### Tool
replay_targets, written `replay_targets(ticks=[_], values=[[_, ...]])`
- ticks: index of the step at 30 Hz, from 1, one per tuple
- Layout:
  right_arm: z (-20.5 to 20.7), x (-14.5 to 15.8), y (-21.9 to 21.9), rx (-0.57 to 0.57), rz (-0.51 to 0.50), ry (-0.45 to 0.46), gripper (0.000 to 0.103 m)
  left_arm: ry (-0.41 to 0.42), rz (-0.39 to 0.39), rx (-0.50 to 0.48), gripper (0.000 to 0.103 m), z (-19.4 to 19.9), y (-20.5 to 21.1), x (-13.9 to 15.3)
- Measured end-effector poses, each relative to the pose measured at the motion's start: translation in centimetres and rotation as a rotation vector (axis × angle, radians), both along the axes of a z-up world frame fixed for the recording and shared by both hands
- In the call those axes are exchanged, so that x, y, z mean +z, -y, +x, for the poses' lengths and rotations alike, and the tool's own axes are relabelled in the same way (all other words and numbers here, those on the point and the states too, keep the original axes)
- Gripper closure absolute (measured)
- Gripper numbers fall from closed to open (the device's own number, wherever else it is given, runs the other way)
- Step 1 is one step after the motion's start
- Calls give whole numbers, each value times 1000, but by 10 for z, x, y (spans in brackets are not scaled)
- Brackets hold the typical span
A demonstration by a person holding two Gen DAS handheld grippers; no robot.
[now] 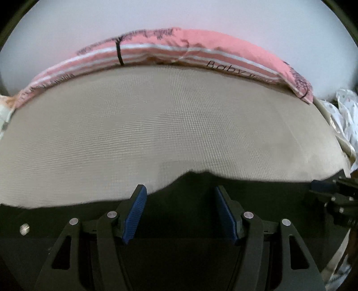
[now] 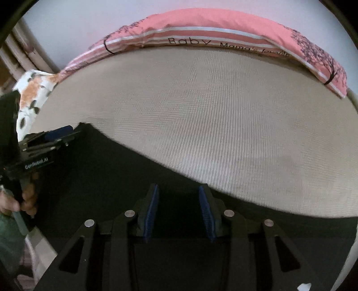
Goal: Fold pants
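Pants (image 2: pixel 111 190): one, black, on mat (image 1: pixel 156 123); two grippers, left (image 1: pixel 180 190), right (image 2: pixel 179 188), jaws spread, empty.

Dark pants spread flat on the woven mat

The pants (image 1: pixel 183 223) are black, lying flat beneath and ahead of both sets of jaws; their far edge runs uneven just past the left fingertips and slants away leftward beyond the right ones (image 2: pixel 111 179).

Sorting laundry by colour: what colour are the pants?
Black pants, clearest in the right wrist view.

Beige woven mat (image 1: pixel 156 125), pink pillow (image 1: pixel 201 51), probably white wall (image 1: pixel 179 15).
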State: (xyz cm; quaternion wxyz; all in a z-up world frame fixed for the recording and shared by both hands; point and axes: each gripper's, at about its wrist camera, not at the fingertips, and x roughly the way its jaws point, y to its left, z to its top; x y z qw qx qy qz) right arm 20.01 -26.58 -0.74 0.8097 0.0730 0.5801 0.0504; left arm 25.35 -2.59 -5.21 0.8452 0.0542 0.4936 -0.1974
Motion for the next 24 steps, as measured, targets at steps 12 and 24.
replay_targets(ticks=[12,24], values=[[-88,-7,14,-53,38,-43,66,59,147,-22,40,-82,-71,-4],[-173,15,94,-302,305,13,63,74,154,32,31,-121,-79,-6]])
